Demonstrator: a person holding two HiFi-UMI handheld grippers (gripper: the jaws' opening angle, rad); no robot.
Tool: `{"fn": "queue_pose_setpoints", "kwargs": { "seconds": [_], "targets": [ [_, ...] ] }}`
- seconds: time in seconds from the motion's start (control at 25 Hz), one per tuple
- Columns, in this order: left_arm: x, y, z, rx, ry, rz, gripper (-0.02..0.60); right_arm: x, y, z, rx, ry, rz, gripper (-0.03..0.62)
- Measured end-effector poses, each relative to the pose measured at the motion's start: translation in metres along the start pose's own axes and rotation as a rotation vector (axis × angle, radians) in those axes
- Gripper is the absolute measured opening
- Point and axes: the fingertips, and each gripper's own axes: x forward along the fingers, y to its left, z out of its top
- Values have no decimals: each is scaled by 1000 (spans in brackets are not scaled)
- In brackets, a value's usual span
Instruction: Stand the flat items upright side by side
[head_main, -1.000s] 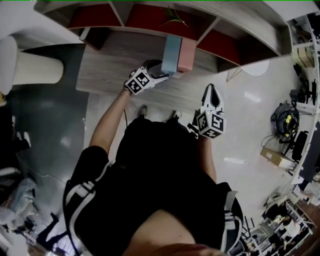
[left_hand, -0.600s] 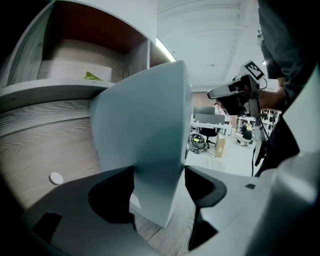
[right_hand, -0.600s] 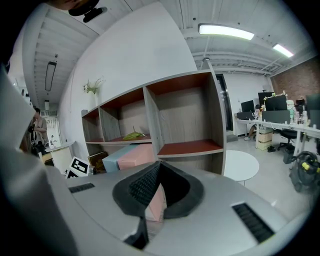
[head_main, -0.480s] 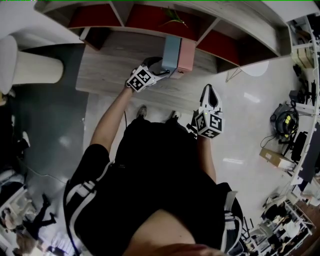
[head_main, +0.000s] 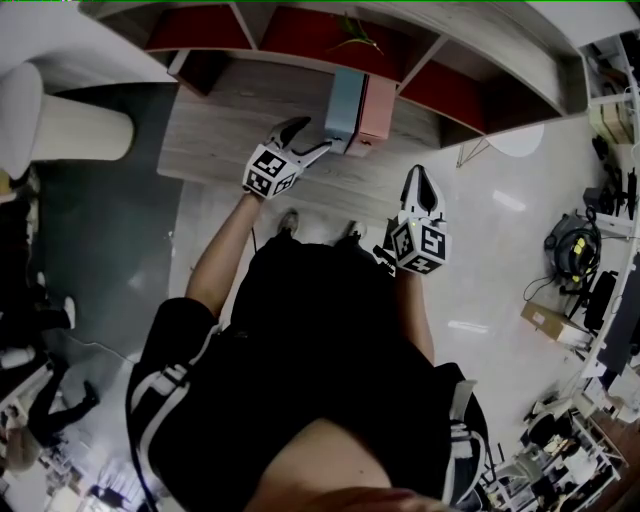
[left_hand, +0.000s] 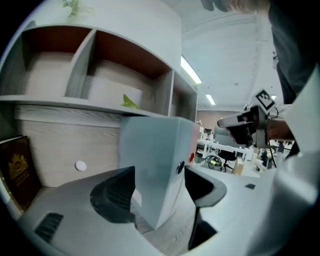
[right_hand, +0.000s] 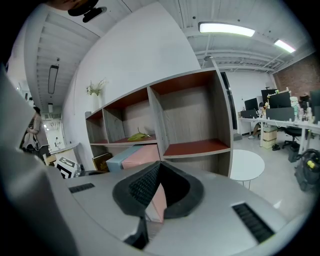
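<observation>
A pale blue box (head_main: 345, 105) and a pink box (head_main: 376, 110) stand upright side by side, touching, on the wooden desk (head_main: 225, 125) under the shelves. My left gripper (head_main: 313, 137) is open, its jaws wide on either side of the blue box's near end. In the left gripper view the blue box (left_hand: 155, 165) fills the gap of the left gripper (left_hand: 160, 185), and I see no pad pressing on it. My right gripper (head_main: 420, 178) hangs shut and empty just off the desk's front edge. Beyond the right gripper (right_hand: 156, 169) the pink box (right_hand: 145, 157) and blue box (right_hand: 120, 157) show.
Open shelf cubbies with red backs (head_main: 300, 30) rise behind the desk, one holding a green leaf (head_main: 352, 42). A dark book (left_hand: 15, 170) leans at the desk's left end. A round white table (right_hand: 247, 162) stands on the floor to the right.
My left gripper has drawn back a little from the blue box, toward me and to the left, with jaws unchanged. The boxes stay put. The right gripper has barely moved.
</observation>
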Motion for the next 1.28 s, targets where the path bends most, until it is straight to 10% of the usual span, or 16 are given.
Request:
{"fn": "queue_pose_setpoints", "kwargs": {
  "seconds": [0.4,0.56,1.28],
  "targets": [
    [-107,-15,123,-46,-222,391,49,-2,31,36,-13,-32,69,25],
    [-133,-46,165,14,-330,390,49,-7,46,54,-33,-54,93,25],
    [-120,-62,160,-27,-307,359,41,-7,56,41,-41,-16,141,25]
  ]
}}
